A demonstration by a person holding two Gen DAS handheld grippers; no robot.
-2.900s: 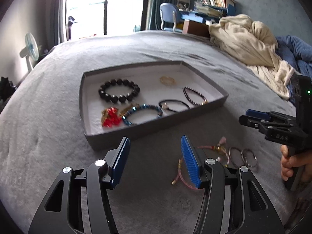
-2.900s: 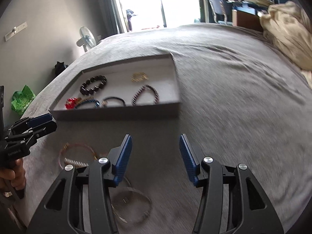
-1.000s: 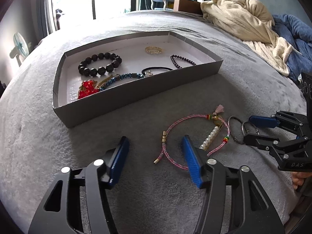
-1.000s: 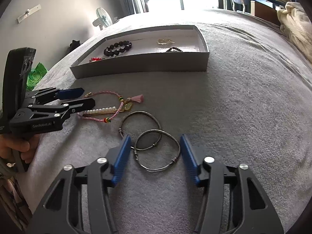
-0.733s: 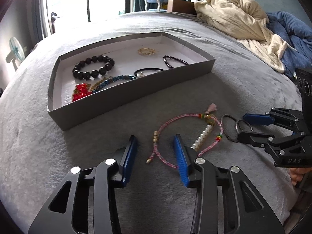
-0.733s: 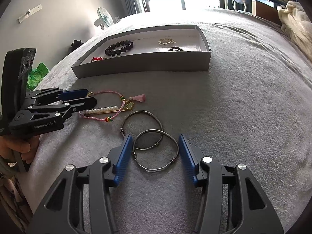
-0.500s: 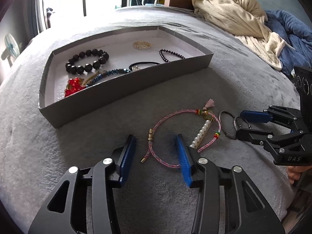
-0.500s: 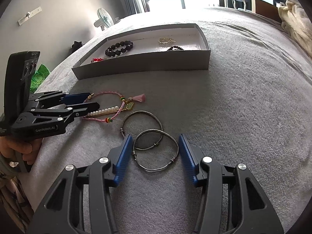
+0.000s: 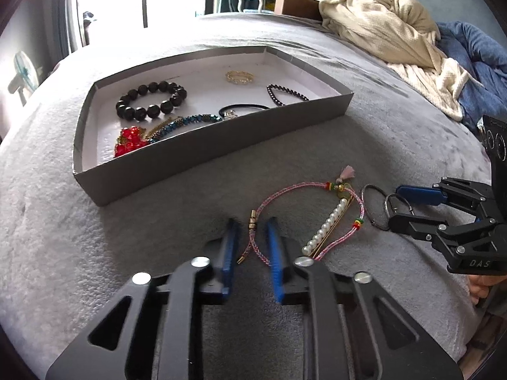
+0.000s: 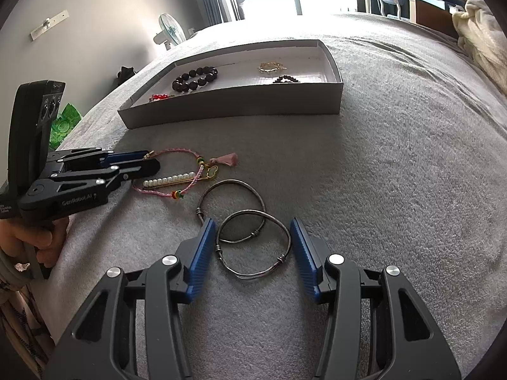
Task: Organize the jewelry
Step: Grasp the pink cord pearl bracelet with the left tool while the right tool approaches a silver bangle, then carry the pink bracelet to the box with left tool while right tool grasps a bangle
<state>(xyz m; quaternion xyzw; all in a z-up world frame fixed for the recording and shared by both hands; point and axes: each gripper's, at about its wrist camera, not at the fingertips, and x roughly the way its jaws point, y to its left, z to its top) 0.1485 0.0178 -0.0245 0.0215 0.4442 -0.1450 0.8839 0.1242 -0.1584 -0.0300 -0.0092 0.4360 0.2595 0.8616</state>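
A pink cord bracelet (image 9: 291, 190) with a tassel and a pearl bar (image 9: 326, 224) lies on the grey bedspread in front of the grey tray (image 9: 221, 145). My left gripper (image 9: 251, 224) points down at the cord's loose gold-tipped end. Its jaws are closing with the cord between the blue pads, and a narrow gap still shows. Two silver bangles (image 10: 253, 253) lie overlapped to the right. My right gripper (image 10: 251, 221) stands open astride the nearer bangle, its pads clear of it. The tray holds black beads (image 9: 149, 101), a red piece, a blue bracelet and others.
A cream blanket (image 9: 380, 28) and blue bedding are heaped at the far right of the bed. A fan (image 10: 171, 31) and a green bag stand on the floor to the left. A person's hand (image 10: 35, 240) holds the left gripper's handle.
The left gripper's jaws have narrowed from wide apart to a slim gap around the pink cord's end. The right gripper and the bangles have kept still.
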